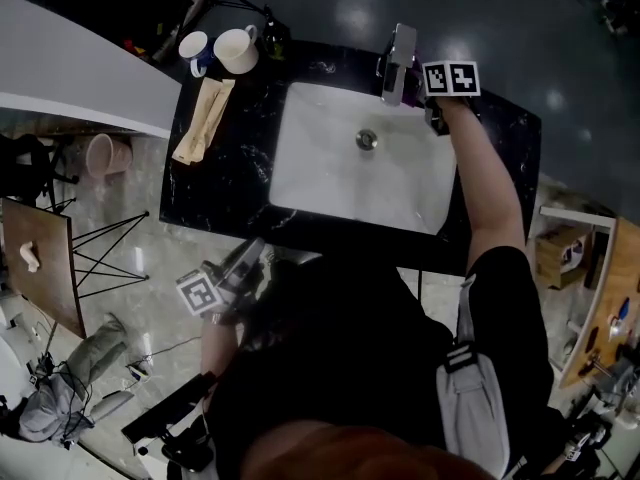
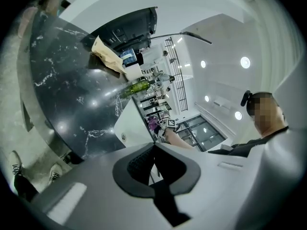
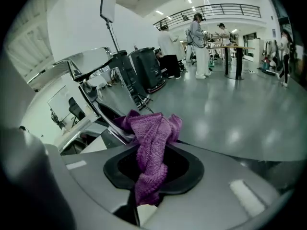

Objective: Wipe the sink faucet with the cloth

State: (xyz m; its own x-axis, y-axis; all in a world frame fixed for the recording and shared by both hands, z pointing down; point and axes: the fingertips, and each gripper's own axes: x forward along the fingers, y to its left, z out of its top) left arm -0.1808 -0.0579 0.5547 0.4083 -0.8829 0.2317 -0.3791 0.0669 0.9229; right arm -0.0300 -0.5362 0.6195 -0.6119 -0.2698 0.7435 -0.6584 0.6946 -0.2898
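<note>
Nearest, the left tool (image 2: 154,150) hangs by the table (image 1: 230,178) edge, jaws together on nothing. Past the white sink (image 1: 300,168), the right tool (image 3: 153,153) is clamped on the purple cloth (image 3: 151,128) at the chrome faucet (image 3: 88,63). The cloth looks soft, light and limp. Pinched mid-fold, it should drape round the metal.

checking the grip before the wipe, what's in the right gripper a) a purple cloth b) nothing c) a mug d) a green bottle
a: the right gripper view shows the right gripper shut on the cloth, which bunches up between its jaws close by the faucet.
</note>
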